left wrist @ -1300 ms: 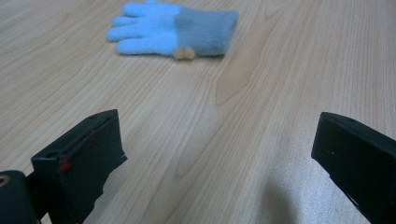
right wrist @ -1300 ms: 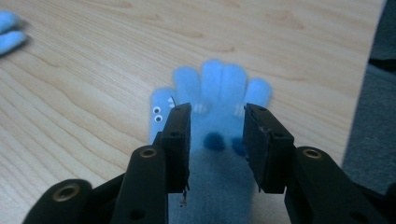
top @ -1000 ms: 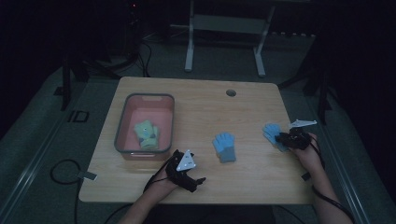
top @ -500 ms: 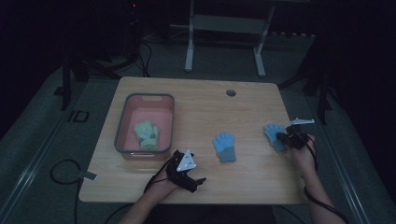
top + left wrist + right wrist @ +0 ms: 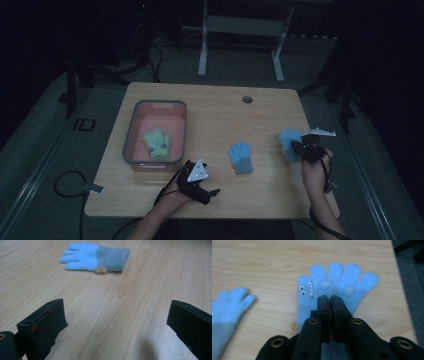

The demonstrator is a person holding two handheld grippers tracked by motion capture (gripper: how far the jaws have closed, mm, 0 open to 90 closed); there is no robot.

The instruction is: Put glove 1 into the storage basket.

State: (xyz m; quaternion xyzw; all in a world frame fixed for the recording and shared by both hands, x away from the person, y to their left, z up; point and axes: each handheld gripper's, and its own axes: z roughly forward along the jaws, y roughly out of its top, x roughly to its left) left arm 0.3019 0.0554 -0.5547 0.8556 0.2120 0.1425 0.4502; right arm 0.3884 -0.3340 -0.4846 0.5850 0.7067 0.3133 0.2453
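right gripper [image 5: 329, 298], lower centre of its own view, has its jaws clamped together on a blue monster-face glove [image 5: 337, 287]. left gripper [image 5: 115, 322], jaws wide apart, rests on the wooden table [image 5: 150, 277], a second blue glove [image 5: 96, 256] at upper centre.

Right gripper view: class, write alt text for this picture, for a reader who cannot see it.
The right gripper has its two black jaws shut on a light blue glove with a monster face, fingers spread above a wooden table. A second blue glove with a grey cuff lies blurred at the left edge.
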